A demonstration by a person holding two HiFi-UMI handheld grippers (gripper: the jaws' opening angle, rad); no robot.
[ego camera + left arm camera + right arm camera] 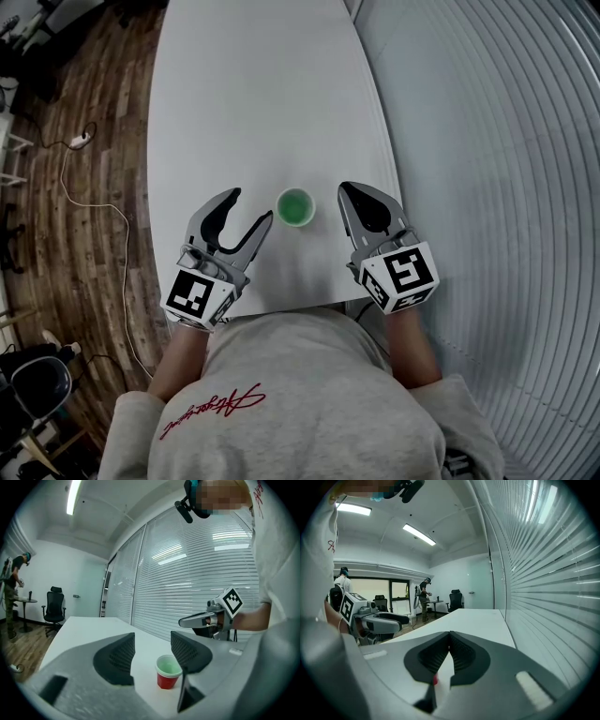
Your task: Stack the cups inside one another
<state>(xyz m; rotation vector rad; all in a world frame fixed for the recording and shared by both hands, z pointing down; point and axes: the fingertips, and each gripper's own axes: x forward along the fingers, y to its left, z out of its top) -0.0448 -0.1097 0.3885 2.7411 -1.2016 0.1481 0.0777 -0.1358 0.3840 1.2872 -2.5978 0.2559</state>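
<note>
Right gripper view: small red plastic cup with green inside (435, 680) shows only as a red sliver behind the right hand-held gripper (450, 637). Head view: long white bench (253, 94) cut off at top edge; near end hidden under grey sweatshirt (309, 394). How many cups are nested: cannot tell.

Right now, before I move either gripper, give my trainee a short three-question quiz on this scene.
1. True or false: the right gripper is shut and holds nothing.
2. Fill in: the left gripper has its jaws ____.
3. Where does the cup stand?
A) on the table, between the two grippers
B) clamped in the left gripper
C) on the floor

Key: 1 true; 2 apart; 3 A.
</note>
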